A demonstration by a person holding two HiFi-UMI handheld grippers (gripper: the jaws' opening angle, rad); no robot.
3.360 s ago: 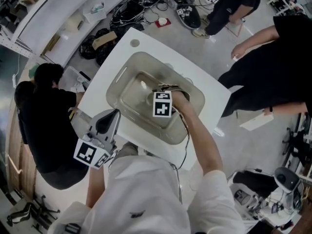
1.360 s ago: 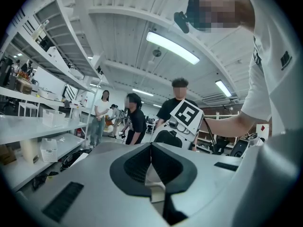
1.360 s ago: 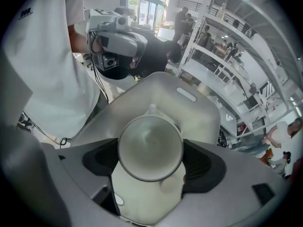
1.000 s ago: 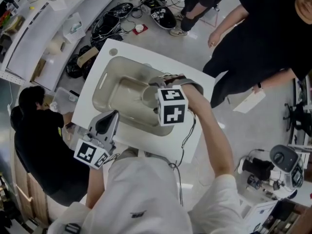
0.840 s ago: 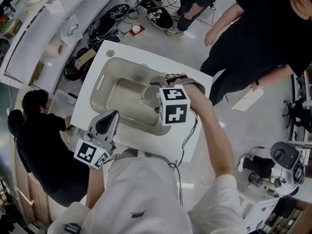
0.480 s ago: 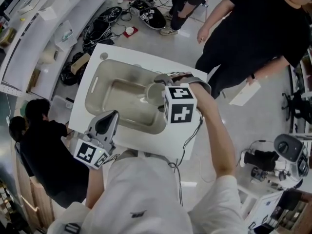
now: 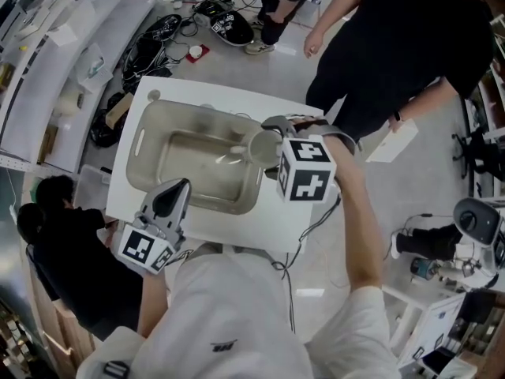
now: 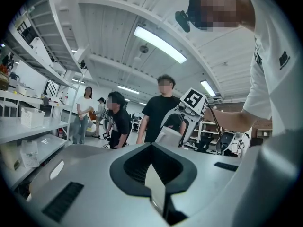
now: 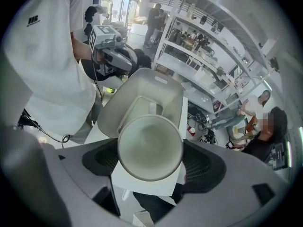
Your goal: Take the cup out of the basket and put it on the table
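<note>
Pinches a pale cup [image 9: 150, 143] in the right gripper [image 7: 272, 138], one jaw pressed to each side of it, the open mouth turned straight toward that gripper's camera. Shows nothing inside the cup but its bare bottom. Holds it in the air at the right end of the grey basket [image 7: 155, 121], about over the rim there. Contact with that rim: not possible to judge from above. Carries the marker cube [image 7: 308, 169] just behind the cup, at the end of a bare forearm [image 7: 355, 227] reaching out from a white sleeve.

Rests the left gripper [image 7: 178, 189] low at the near edge of the white table [image 7: 237, 230], well apart from the cup, jaws pressed together with nothing between them, and aims it up across the room toward the right gripper and the ceiling lights.

Sets the basket lengthwise on the table, a slot handle [image 7: 140, 142] at its far left end.

Beyond the table: a standing person in black [image 7: 410, 46] at the upper right, one hand hanging near the table's corner; a dark-haired person [image 7: 39, 212] seated at the left; a tangle of black cables [image 7: 150, 46] on the floor; long white shelves [image 7: 47, 61] along the left wall.
</note>
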